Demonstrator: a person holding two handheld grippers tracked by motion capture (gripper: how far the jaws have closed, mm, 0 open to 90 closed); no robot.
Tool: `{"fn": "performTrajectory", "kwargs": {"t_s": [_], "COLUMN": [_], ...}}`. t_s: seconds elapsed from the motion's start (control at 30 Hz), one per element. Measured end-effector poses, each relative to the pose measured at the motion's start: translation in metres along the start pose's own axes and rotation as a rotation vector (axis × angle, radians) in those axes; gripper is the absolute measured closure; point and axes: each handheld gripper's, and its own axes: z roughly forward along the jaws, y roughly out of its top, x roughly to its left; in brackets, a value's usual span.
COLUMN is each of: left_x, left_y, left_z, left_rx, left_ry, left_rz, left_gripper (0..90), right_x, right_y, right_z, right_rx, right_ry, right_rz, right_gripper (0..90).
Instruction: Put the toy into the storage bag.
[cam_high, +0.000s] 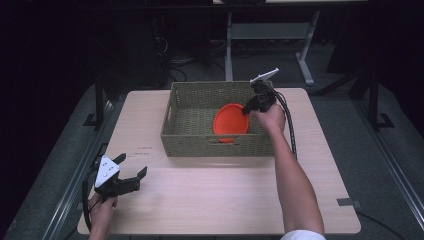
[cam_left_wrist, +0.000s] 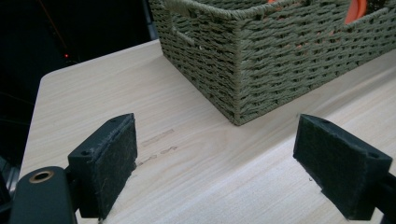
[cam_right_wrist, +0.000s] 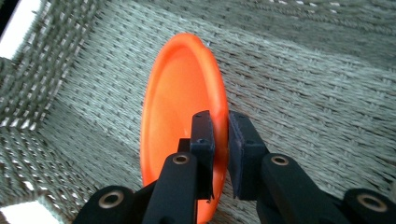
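High view: light wooden table (cam_high: 220, 200), olive-green woven rectangular basket (cam_high: 190, 132) at its far middle. Round orange plastic plate (cam_high: 231, 123) is inside the basket, right half, tilted up on edge. Right gripper (cam_high: 247, 110) reaches in over the basket's right end and meets the plate's right rim; right hand (cam_high: 270, 117) sits above the basket's right wall. Left gripper (cam_high: 131, 172) hovers low over the near-left table, well apart from the basket, jaws spread, nothing between.

Left gripper view: both black pads wide apart with bare table between them; basket corner ahead, a bit of orange plate above its rim.

Right gripper view: jaws nearly together, straddling the plate's thin rim, one pad inside the dish, one outside. Slight gap shows at the pads; can't tell if they press. Plate stands on edge on the basket floor.
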Motion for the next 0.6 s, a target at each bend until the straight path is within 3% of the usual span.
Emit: {"fn": "performTrajectory", "kwargs": {"t_s": [0.23, 0.4, 0.47, 0.57, 0.6], "left_x": [0.0014, 0.0008, -0.0005, -0.0017, -0.0017], "left_y": [0.0006, 0.0005, 0.0006, 0.0006, 0.0008], "left_z": [-0.0017, -0.0008, -0.0012, -0.0009, 0.0001], "left_rx": [-0.004, 0.003, 0.007, 0.008, 0.01], "left_ry": [-0.003, 0.0, 0.01, 0.014, 0.006], "left_rz": [-0.009, 0.003, 0.014, 0.019, 0.019], "left_gripper": [13.0, 13.0, 13.0, 13.0, 13.0], "right_x": [0.0011, -0.0011, -0.0014, -0.0015, -0.0016], "right_y": [-0.0005, -0.0017, -0.002, -0.0027, -0.0032], "right_z": [-0.0009, -0.0041, -0.004, -0.0039, -0.0042], "right_rx": [0.026, 0.022, 0.029, 0.046, 0.051], "right_ry": [-0.006, -0.01, -0.012, -0.026, -0.01], "right_rz": [0.006, 0.006, -0.005, -0.015, -0.015], "right_gripper": [66.9, 61.1, 53.9, 54.8, 50.7]}}
